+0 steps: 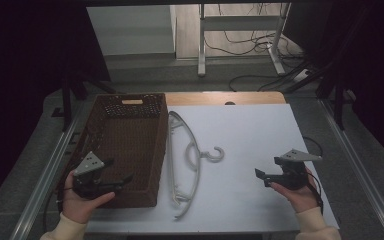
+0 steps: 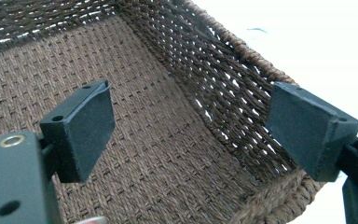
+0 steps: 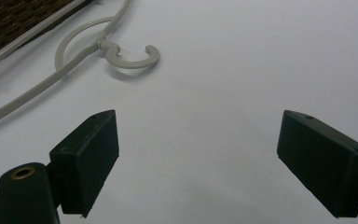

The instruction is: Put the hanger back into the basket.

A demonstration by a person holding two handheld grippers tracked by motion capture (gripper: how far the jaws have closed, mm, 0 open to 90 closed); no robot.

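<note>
We hold the left gripper [image 1: 114,176] over the basket's [image 1: 130,140] near end, jaws wide apart and empty. The hanger [image 1: 190,155] lies right of the basket, touching nothing; our right gripper [image 1: 260,176] hovers near-right, jaws spread.

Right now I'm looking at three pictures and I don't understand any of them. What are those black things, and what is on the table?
No machine here: a person holds two hand tools with black jaws. The high view looks down on the table. The left gripper hovers over a brown woven basket; the right gripper is above bare table. Between them lies a pale clothes hanger, flat beside the basket. The other two pictures come from cameras riding on each tool, looking along its jaws. Both tools are open and hold nothing.
</note>
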